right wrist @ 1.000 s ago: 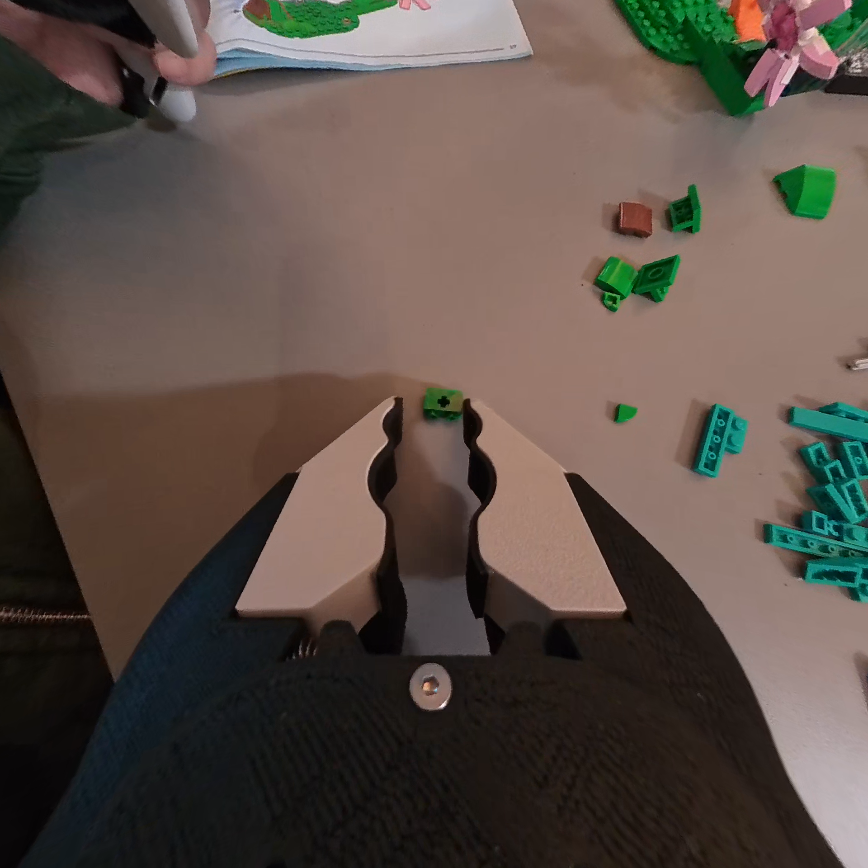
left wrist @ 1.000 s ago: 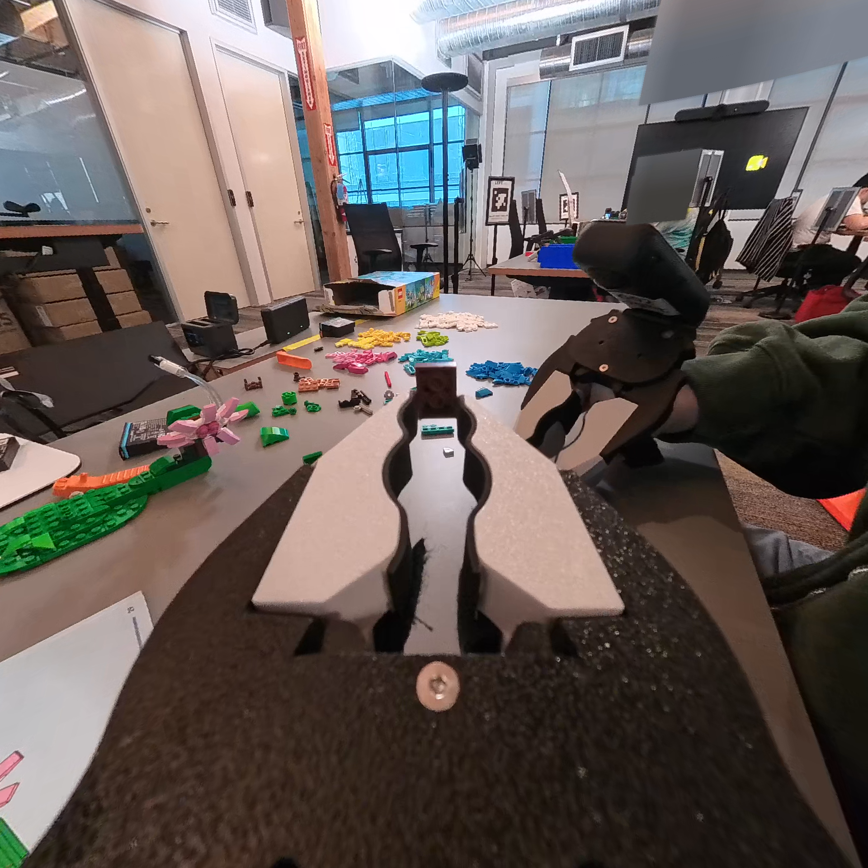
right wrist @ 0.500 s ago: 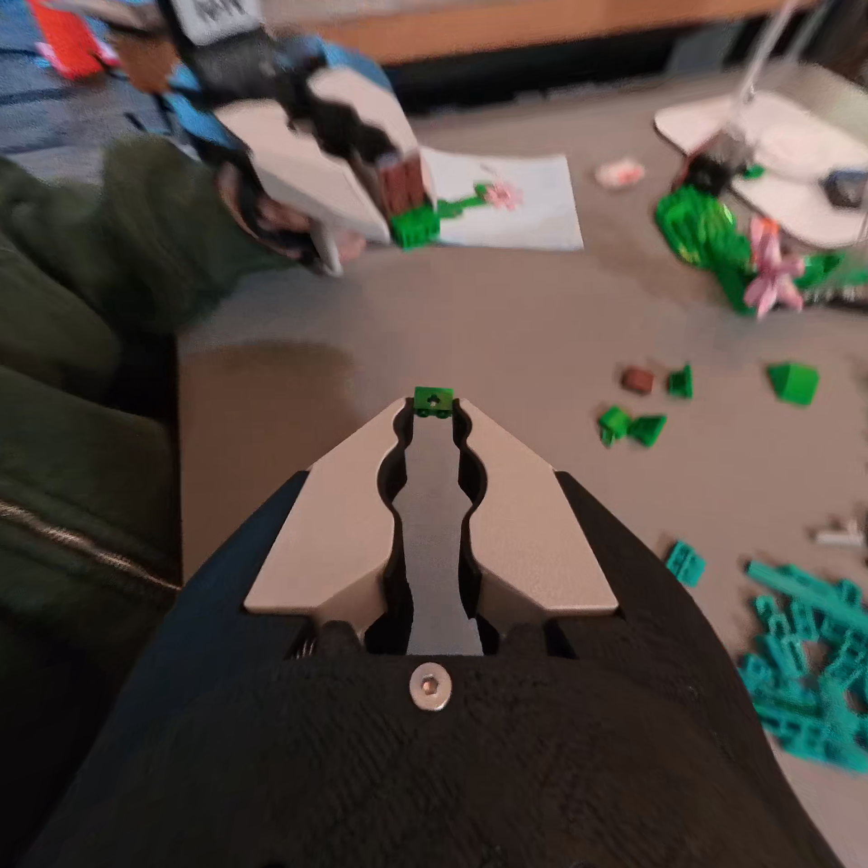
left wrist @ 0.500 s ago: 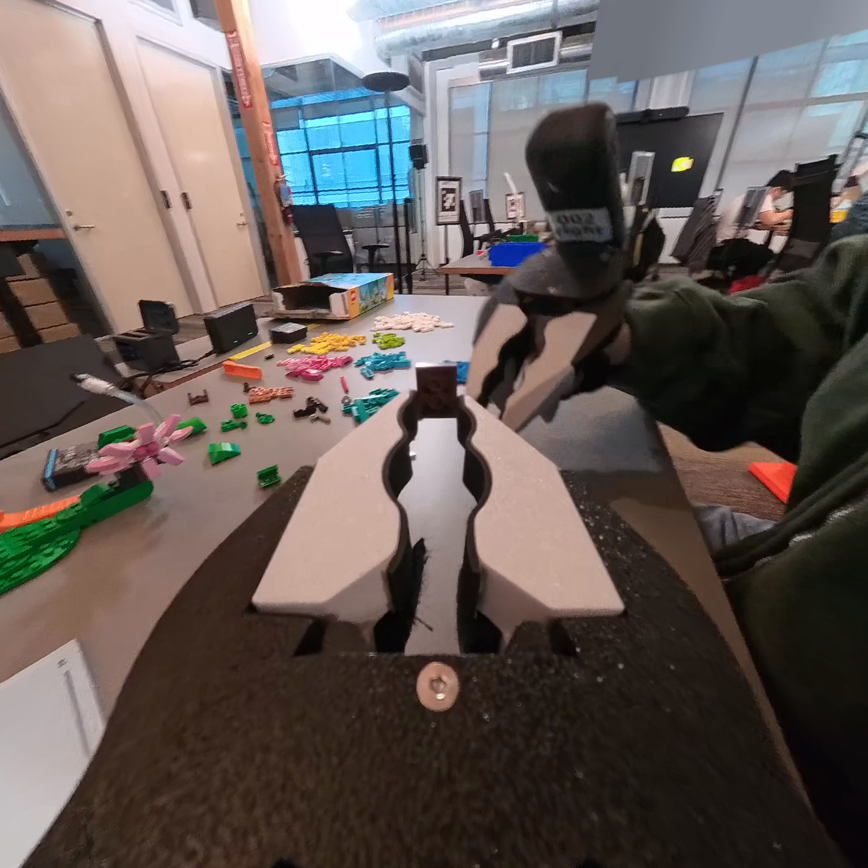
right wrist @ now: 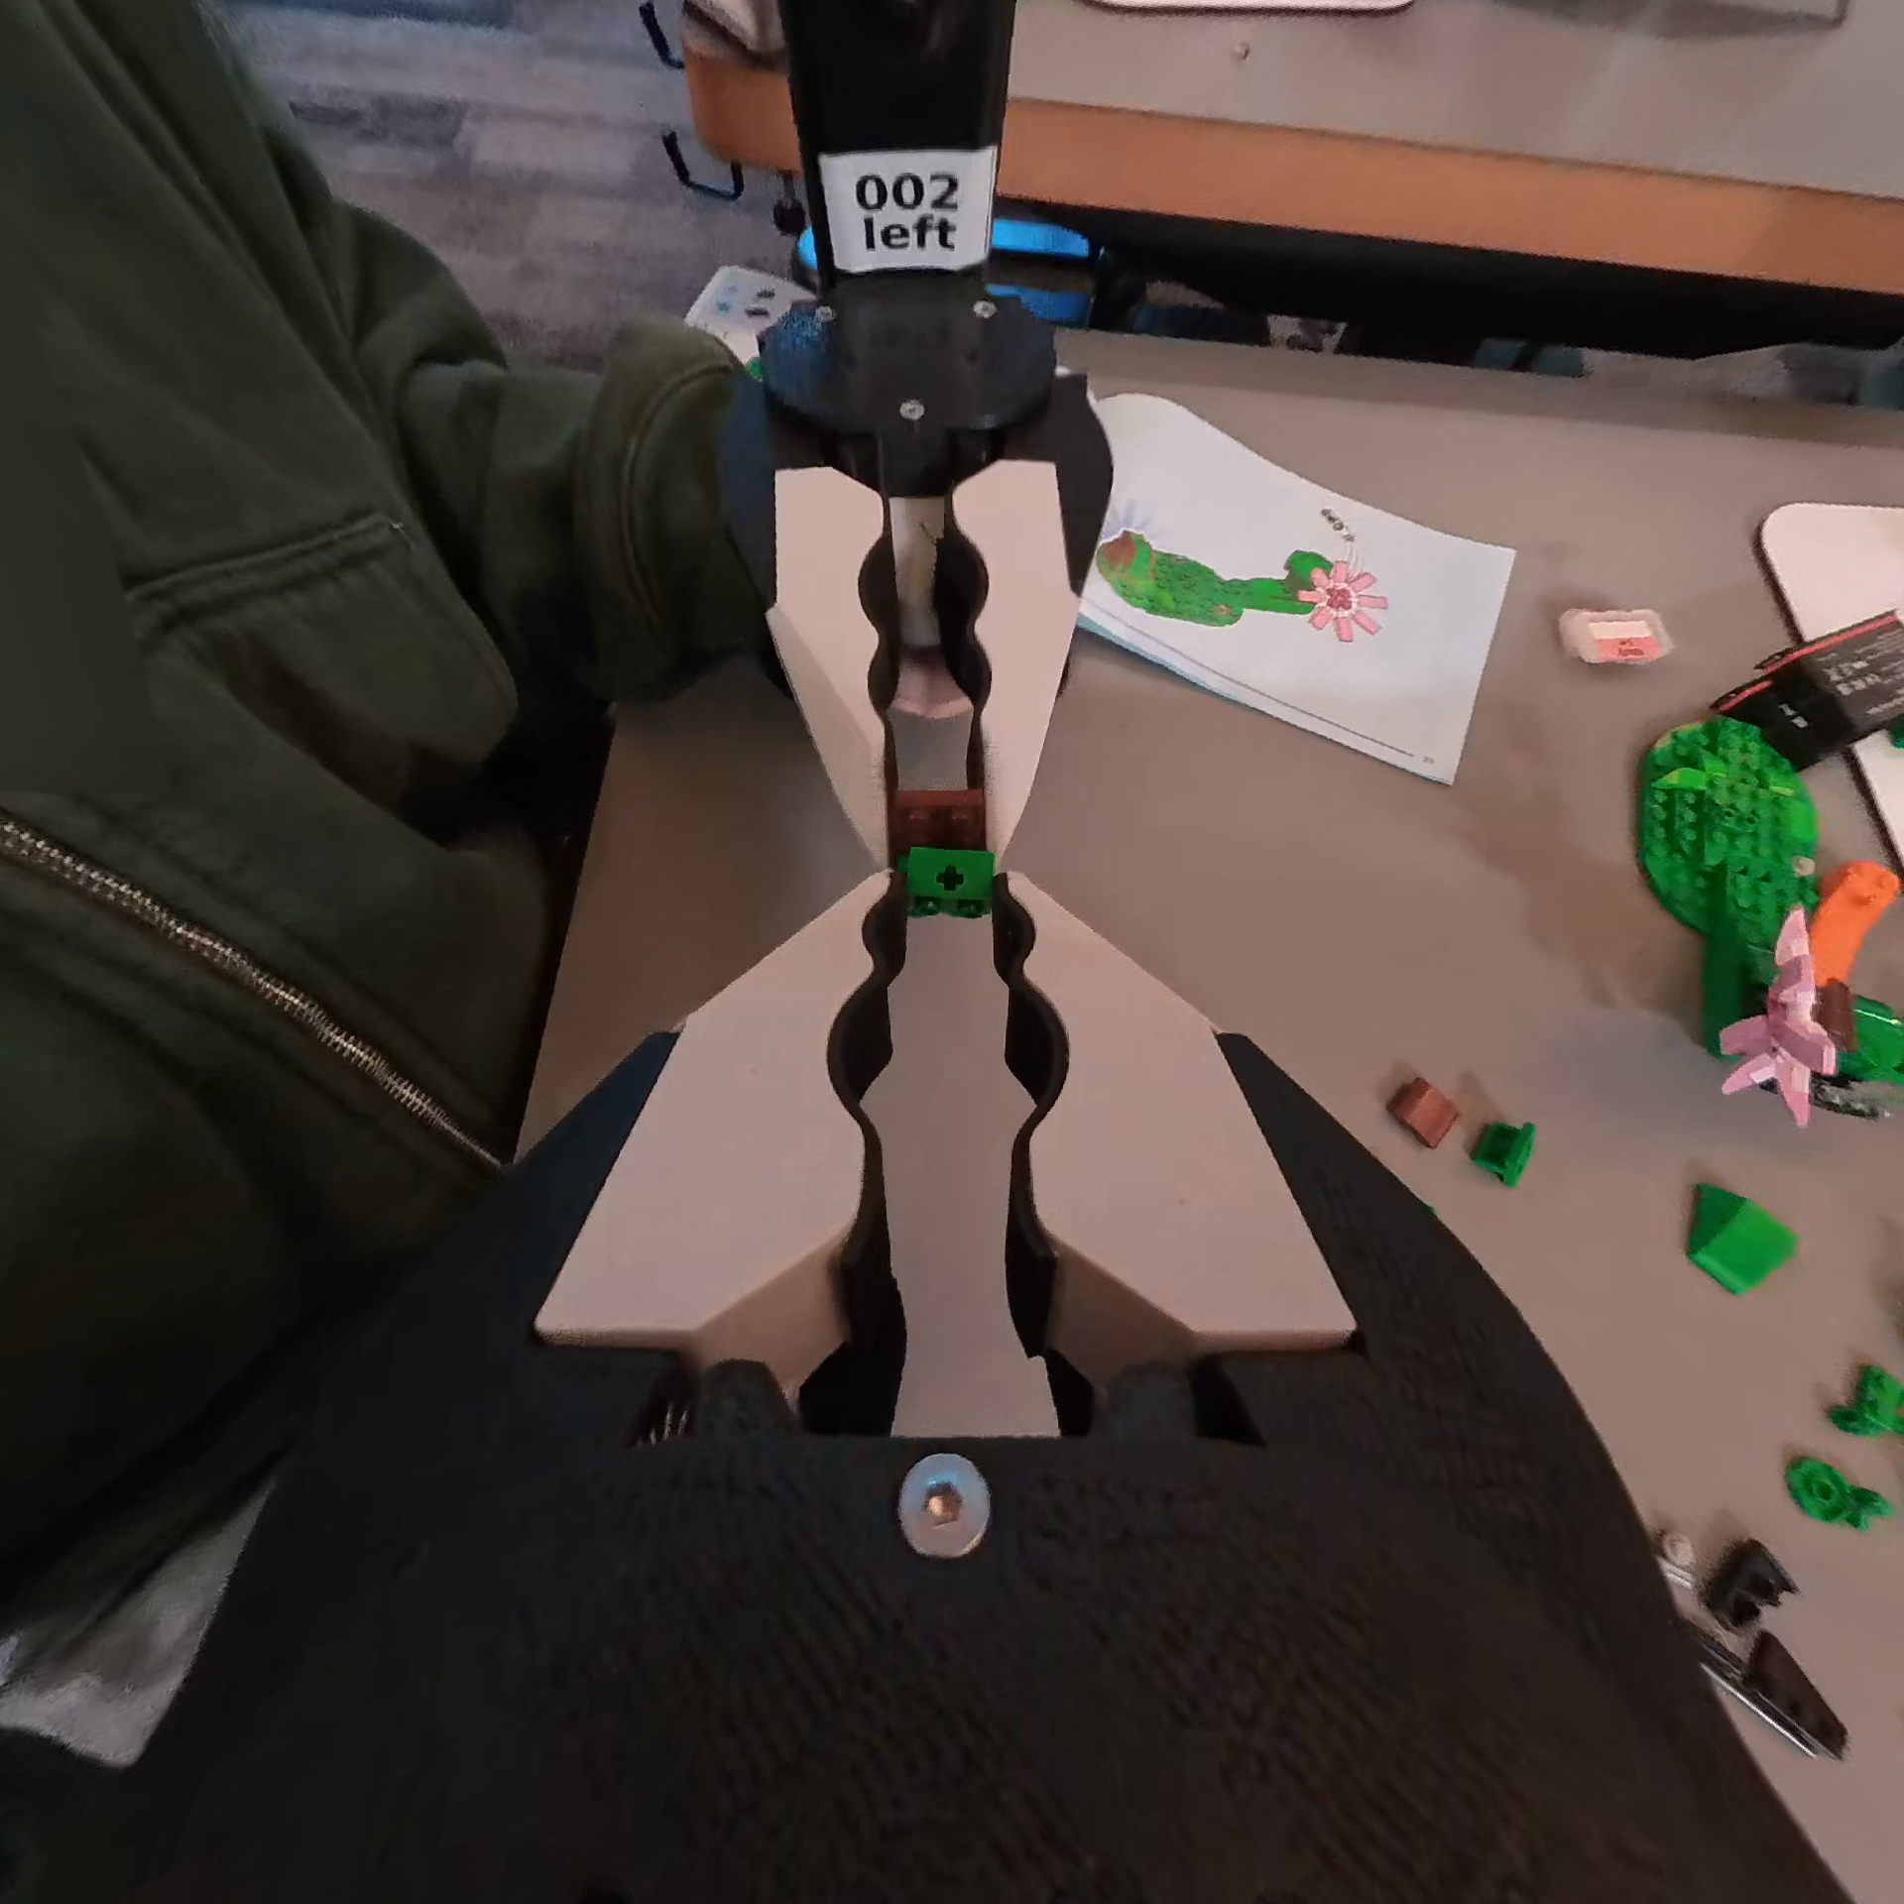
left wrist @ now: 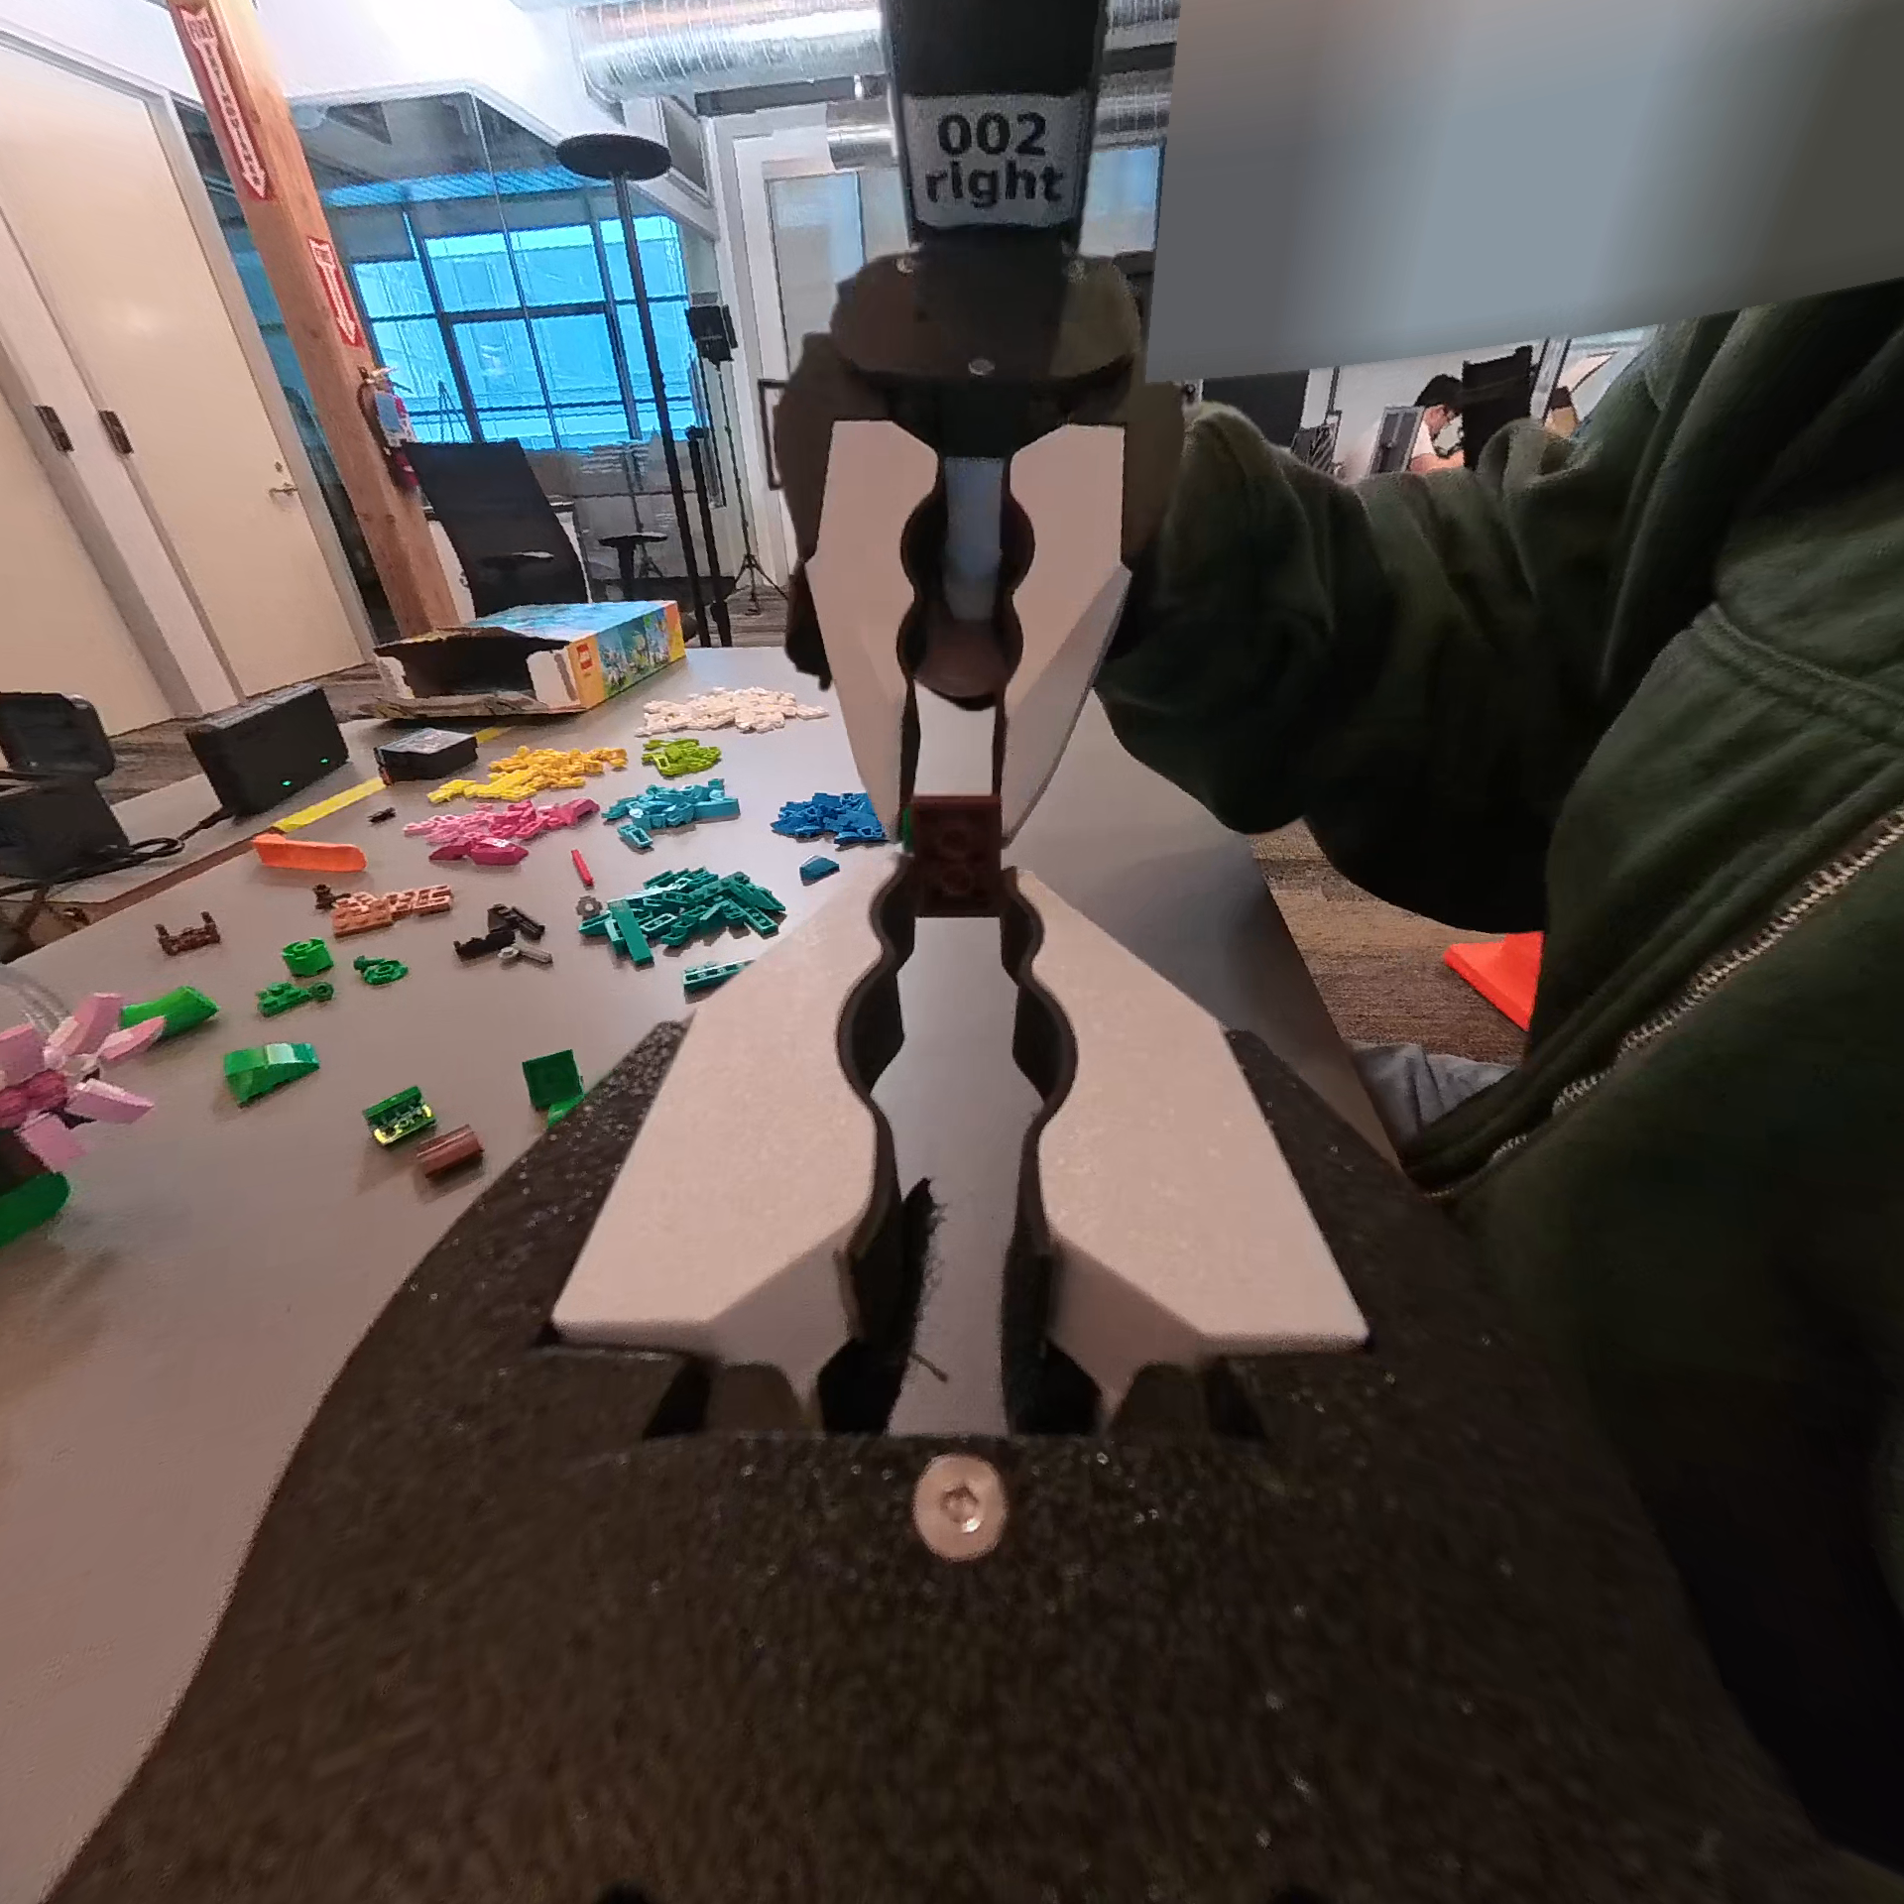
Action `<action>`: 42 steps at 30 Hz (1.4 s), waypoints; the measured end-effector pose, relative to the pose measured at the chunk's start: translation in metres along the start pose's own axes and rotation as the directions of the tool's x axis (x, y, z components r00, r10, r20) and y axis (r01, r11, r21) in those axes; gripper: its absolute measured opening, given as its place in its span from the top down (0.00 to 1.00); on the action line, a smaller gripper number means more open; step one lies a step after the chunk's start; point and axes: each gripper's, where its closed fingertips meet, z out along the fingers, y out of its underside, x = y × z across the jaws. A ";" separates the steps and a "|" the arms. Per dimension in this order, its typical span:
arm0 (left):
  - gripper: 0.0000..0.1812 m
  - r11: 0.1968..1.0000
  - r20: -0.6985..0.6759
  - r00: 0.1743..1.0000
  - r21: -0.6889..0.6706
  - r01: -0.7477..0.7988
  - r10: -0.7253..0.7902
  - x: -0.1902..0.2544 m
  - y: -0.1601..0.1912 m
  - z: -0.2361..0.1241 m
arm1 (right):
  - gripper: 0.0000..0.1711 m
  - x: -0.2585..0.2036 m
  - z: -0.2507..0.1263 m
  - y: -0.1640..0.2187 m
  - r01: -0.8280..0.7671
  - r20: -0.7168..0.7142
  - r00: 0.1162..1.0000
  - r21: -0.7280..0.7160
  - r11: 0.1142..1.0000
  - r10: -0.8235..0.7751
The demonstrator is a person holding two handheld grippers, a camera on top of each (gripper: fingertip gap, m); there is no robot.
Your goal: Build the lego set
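The left hand-held gripper [left wrist: 956, 886] pinches a brown brick [left wrist: 958, 857] at its tips; the right hand-held gripper [right wrist: 948, 894] pinches a green brick [right wrist: 948, 883]. Tip to tip above the bench [right wrist: 1288, 907], the two bricks touch.

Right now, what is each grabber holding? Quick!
Left gripper: shut on the brown brick.
Right gripper: shut on the green brick.
The two bricks meet tip to tip above the table.
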 end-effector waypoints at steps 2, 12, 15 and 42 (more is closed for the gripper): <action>0.93 1.000 -0.001 1.000 -0.005 0.000 0.000 0.000 0.001 0.001 | 0.91 -0.001 0.001 0.001 0.009 0.016 1.000 -0.031 0.999 -0.008; 0.93 1.000 -0.001 1.000 -0.018 0.008 -0.008 -0.001 0.004 0.001 | 0.91 -0.002 0.004 0.003 0.030 0.048 0.999 -0.120 0.992 -0.024; 0.93 1.000 -0.002 1.000 -0.022 0.010 -0.010 0.000 0.004 0.001 | 0.91 -0.002 0.005 0.004 0.025 0.045 0.999 -0.117 0.993 -0.020; 0.93 0.995 0.019 1.000 -0.101 -0.011 0.013 -0.002 0.016 0.004 | 0.92 -0.003 0.011 0.014 0.058 0.062 0.997 -0.221 0.973 -0.046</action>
